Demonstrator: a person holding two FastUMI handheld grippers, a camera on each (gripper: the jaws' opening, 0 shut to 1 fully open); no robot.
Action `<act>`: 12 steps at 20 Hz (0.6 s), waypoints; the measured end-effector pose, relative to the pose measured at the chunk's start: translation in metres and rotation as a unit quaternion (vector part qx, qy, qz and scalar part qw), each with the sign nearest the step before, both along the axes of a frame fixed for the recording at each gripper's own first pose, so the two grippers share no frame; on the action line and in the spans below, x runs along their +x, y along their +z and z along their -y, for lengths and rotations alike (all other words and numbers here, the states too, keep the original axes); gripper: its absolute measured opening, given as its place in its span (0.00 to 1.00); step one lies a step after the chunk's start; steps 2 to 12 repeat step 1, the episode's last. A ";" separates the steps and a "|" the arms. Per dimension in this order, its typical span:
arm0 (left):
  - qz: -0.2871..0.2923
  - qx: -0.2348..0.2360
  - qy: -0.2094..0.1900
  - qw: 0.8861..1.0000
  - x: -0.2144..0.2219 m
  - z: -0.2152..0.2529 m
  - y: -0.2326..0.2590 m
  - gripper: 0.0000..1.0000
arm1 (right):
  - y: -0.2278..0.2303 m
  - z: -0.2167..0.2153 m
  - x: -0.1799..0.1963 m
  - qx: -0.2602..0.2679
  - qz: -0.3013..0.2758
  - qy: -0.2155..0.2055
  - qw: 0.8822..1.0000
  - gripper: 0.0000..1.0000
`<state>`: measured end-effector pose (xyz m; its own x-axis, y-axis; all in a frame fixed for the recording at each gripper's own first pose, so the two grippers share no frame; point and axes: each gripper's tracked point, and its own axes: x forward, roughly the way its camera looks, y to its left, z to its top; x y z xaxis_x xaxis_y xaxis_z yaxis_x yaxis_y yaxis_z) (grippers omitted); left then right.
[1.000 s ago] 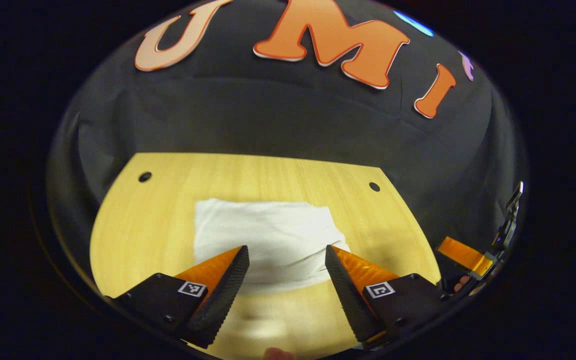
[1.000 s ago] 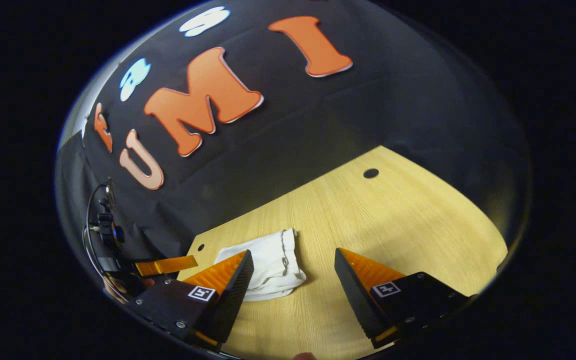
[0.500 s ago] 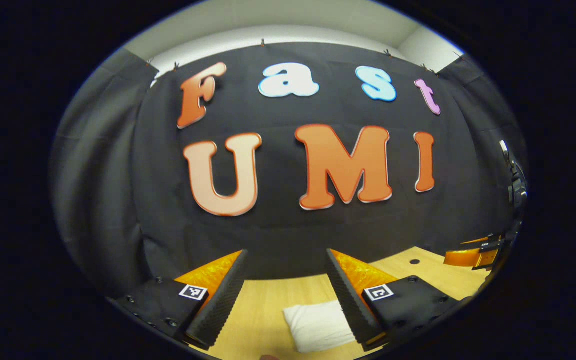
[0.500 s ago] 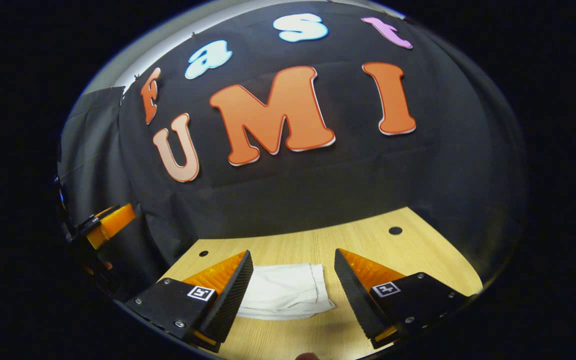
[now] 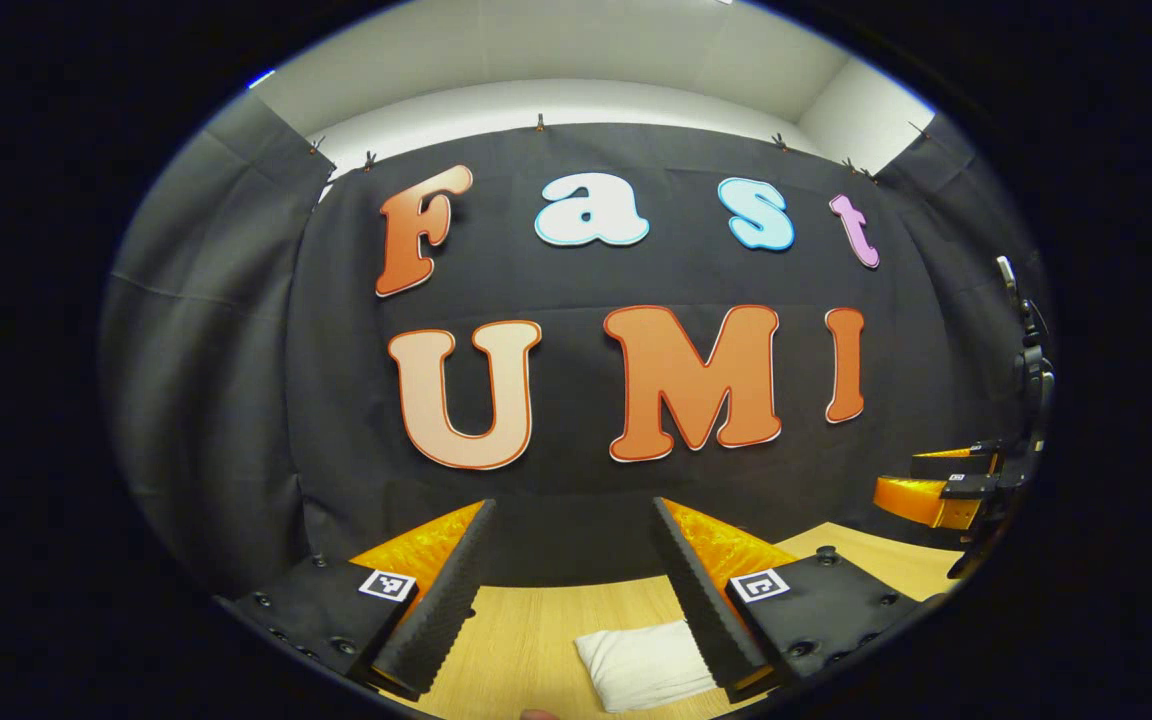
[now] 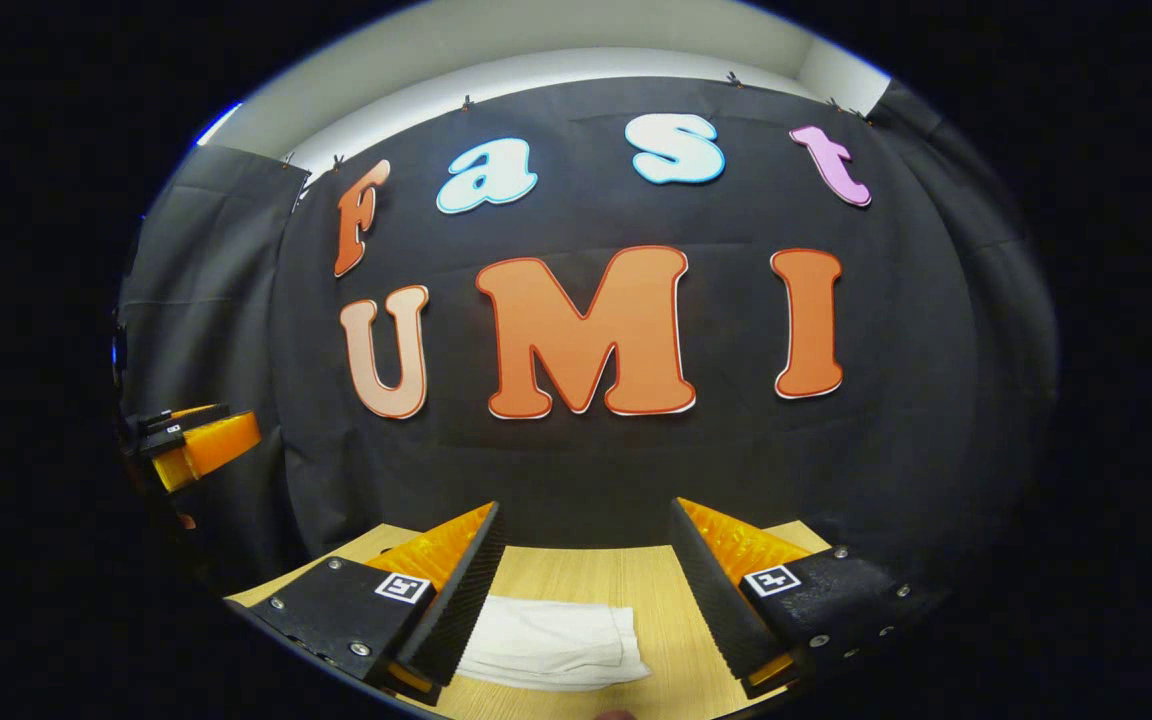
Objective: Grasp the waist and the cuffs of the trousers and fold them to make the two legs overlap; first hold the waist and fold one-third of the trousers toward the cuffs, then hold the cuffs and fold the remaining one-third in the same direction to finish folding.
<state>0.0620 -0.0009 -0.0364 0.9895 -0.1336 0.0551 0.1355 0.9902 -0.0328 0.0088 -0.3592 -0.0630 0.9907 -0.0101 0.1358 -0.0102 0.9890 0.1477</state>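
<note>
The white trousers [image 5: 641,668] lie folded into a small flat bundle on the wooden table [image 5: 536,630]; in the right gripper view the trousers [image 6: 546,650] sit low, just left of centre. My left gripper [image 5: 571,520] is open, lifted well above the table and pointing at the booth wall, nothing between its fingers. My right gripper [image 6: 586,520] is open too, raised and empty. The right gripper [image 5: 941,490] hangs at the right edge of the left gripper view, and the left gripper [image 6: 191,440] at the left edge of the right gripper view.
The wooden table [image 6: 656,600] ends at the black cloth wall behind it. A small round hole [image 5: 822,550] marks the tabletop near its far right corner. A dark stand with cables [image 5: 1031,350] rises at the right edge.
Both grippers have risen and tilted up from the table, so the folded trousers have dropped to the bottom of both views. Both stay open and empty.
</note>
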 end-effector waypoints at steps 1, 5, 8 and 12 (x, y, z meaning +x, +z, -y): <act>0.002 -0.005 0.000 1.000 0.003 0.000 0.000 0.96 | 0.002 0.001 -0.001 0.002 0.002 -0.003 1.000 0.98; 0.002 -0.005 0.000 1.000 0.003 0.000 0.000 0.96 | 0.002 0.001 -0.001 0.002 0.002 -0.003 1.000 0.98; 0.002 -0.005 0.000 1.000 0.003 0.000 0.000 0.96 | 0.002 0.001 -0.001 0.002 0.002 -0.003 1.000 0.98; 0.002 -0.005 0.000 1.000 0.003 0.000 0.000 0.96 | 0.002 0.001 -0.001 0.002 0.002 -0.003 1.000 0.98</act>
